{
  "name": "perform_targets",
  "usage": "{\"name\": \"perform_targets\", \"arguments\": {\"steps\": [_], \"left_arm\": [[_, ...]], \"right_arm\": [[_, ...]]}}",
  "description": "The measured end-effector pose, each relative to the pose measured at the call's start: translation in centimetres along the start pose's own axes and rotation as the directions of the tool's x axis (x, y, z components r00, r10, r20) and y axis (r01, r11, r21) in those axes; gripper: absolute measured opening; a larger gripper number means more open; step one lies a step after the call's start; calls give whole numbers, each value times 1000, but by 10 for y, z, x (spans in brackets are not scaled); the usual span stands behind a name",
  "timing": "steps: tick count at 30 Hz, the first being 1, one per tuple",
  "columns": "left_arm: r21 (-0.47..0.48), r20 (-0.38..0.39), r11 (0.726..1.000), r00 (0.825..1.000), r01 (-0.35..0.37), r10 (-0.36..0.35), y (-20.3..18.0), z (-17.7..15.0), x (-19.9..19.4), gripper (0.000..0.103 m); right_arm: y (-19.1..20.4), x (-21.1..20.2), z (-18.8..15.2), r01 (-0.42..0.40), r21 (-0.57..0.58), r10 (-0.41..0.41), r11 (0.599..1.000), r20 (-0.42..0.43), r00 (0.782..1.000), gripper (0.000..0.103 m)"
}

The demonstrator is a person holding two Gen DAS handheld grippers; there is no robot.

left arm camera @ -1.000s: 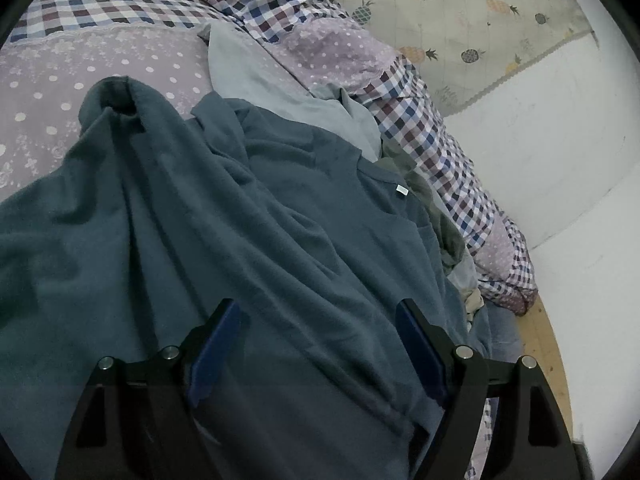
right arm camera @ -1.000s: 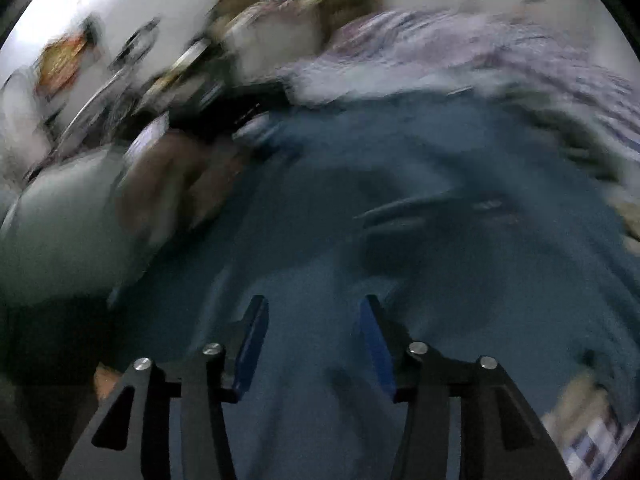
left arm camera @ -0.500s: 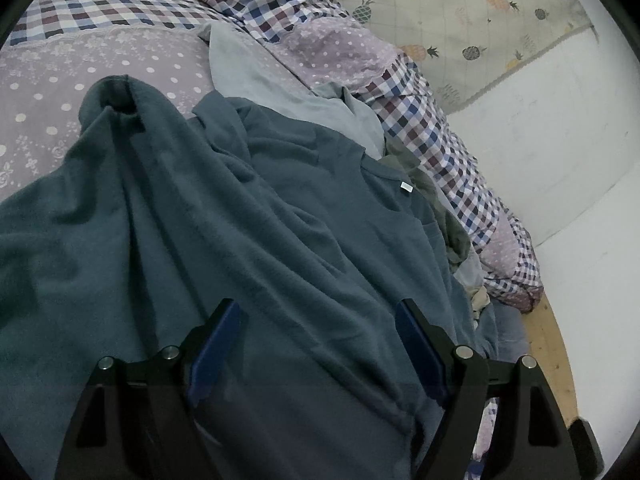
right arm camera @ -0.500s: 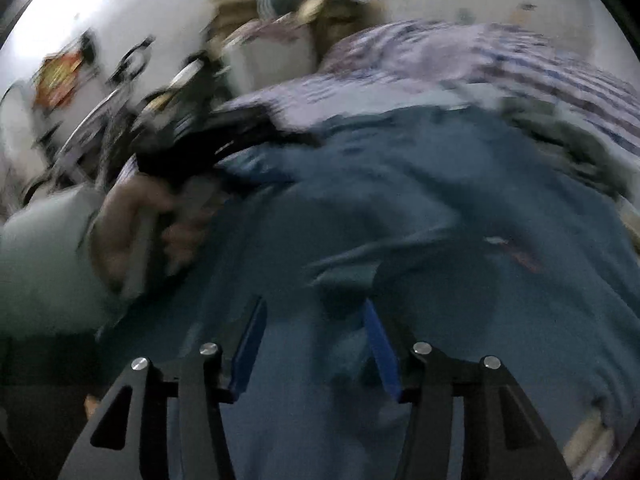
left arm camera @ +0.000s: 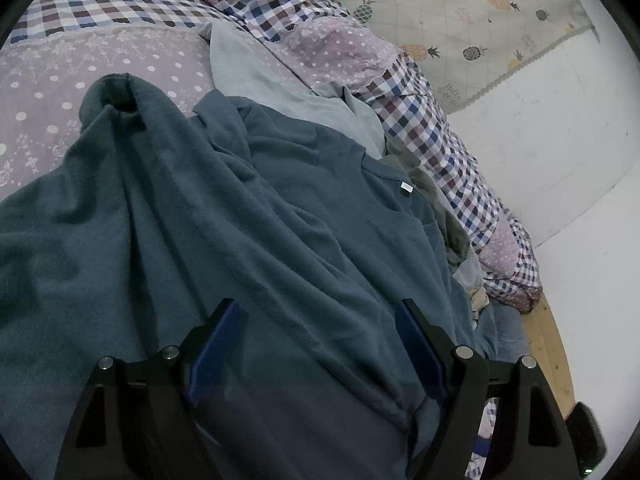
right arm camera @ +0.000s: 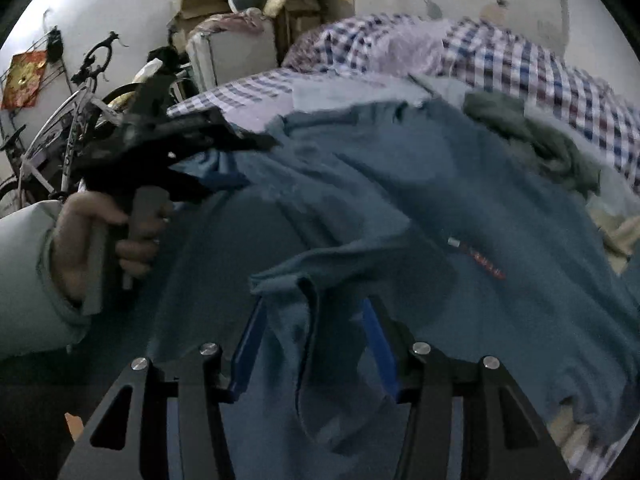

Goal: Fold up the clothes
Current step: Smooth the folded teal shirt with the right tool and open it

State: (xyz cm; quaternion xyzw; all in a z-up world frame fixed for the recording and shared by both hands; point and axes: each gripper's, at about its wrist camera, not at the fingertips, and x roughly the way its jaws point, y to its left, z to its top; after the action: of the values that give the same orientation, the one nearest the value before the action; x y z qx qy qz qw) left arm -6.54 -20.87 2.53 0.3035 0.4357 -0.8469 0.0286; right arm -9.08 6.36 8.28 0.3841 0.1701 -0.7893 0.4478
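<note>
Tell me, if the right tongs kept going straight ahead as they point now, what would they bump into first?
Most likely the raised fold of the teal shirt, bunched just ahead of the open right tongs; depth is hard to judge.

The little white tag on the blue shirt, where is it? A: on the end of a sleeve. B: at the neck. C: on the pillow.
B: the white tag sits just inside the neck opening of the blue shirt, which is spread on the bed.
</note>
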Motion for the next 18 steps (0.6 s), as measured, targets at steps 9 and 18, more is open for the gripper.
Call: {"name": "perform_targets", "arguments": {"steps": [9, 18], "left_arm": [[-28, -5, 999, 1000, 19, -19, 4, 3, -1, 83], [-46, -3, 998, 1000, 30, -30, 7, 5, -3, 83]], "right_arm": [[0, -16, 2, -42, 14, 40, 999, 74, 996, 2], [-97, -67, -16, 93, 469, -221, 878, 225, 949, 1]]}}
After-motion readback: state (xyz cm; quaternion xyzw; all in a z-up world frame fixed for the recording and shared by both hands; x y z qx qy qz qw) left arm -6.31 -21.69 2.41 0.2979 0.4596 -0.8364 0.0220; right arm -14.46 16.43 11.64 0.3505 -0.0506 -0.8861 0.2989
